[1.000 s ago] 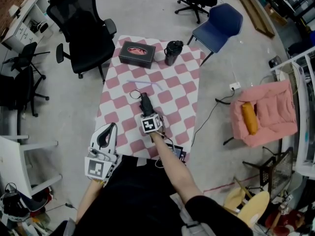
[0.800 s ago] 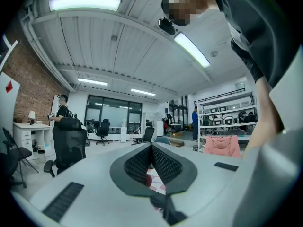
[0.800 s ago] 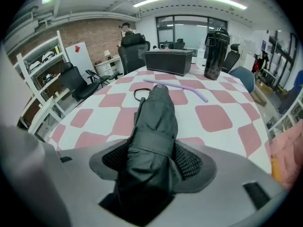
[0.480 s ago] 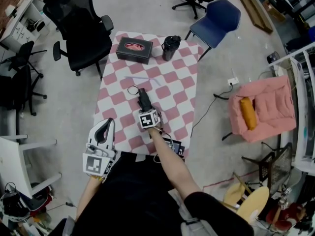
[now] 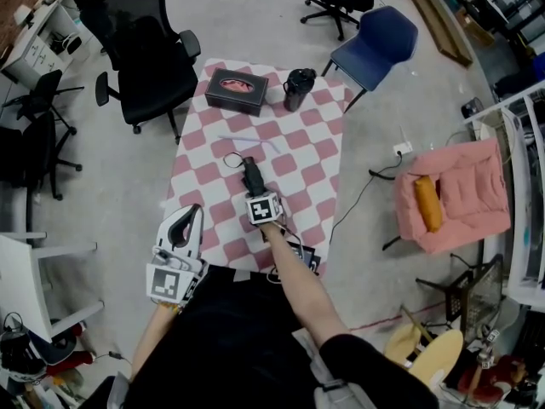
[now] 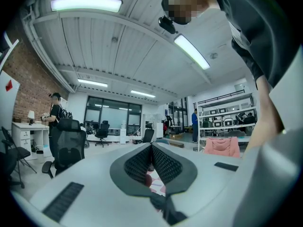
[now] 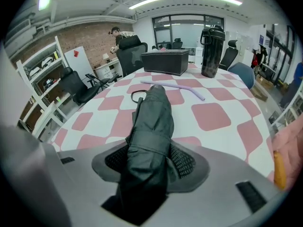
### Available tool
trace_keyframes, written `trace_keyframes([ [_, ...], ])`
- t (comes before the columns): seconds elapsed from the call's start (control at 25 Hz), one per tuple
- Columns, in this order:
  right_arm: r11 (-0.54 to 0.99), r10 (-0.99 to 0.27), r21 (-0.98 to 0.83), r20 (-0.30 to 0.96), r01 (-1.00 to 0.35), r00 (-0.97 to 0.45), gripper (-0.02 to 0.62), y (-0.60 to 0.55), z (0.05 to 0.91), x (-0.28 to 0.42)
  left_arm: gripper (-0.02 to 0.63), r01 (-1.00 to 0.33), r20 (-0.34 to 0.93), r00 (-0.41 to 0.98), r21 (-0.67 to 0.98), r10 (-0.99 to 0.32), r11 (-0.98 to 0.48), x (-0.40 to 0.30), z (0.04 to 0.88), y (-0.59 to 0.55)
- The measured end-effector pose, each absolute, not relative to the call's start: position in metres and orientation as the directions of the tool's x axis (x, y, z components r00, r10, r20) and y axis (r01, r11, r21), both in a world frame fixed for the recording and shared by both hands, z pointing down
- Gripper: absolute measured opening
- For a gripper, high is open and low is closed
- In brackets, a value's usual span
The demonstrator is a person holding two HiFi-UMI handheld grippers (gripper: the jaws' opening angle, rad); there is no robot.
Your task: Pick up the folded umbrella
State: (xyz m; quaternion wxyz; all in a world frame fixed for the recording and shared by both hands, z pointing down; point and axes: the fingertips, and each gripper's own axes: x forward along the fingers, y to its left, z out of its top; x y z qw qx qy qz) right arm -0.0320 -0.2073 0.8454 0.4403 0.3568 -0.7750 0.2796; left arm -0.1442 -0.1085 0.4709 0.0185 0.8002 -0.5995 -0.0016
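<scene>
**A:** What is nearest to the person?

**B:** The left tool (image 5: 192,216), held by the near left corner of the surface (image 5: 317,155). Its jaws are pressed together and hold nothing.

**A:** And where is the umbrella?

**B:** There is one folded umbrella (image 5: 252,177). It lies flat near the middle of the checked surface and points away from the person. The right tool (image 5: 254,187) comes down over its near end. The jaws stand wide and are closing, with the umbrella between them, and the fabric reaches both pads.

**A:** What is around it?

**B:** Its wrist loop (image 5: 232,161) lies at the far end, to the left. Just beyond is one lilac stick (image 5: 247,142), which does not touch the umbrella. At the far edge one black box (image 5: 237,91) and one black bottle (image 5: 299,89) stand side by side, well apart from the umbrella. Behind them, one blue chair (image 5: 375,45) stands on the floor.
</scene>
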Motion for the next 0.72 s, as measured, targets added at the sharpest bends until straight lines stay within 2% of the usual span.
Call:
trace_keyframes([
  [0.28,0.562,-0.254,-0.186,0.888,-0.806,-0.382,0.229,-0.198,0.847,-0.030,0.014,-0.960,0.009,0.277,0.046,-0.961,-0.277,-0.144,0.466,-0.104],
  [0.44,0.561,-0.222,-0.297,0.845,-0.773,-0.486,0.227,-0.189,0.842,-0.048,0.014,-0.959,0.009,0.282,0.032,-0.959,-0.282,-0.146,0.465,-0.102],
  [0.72,0.554,-0.266,-0.306,0.816,-0.774,-0.513,0.225,-0.195,0.833,-0.049,0.014,-0.960,0.023,0.278,0.050,-0.960,-0.277,-0.150,0.466,-0.104],
])
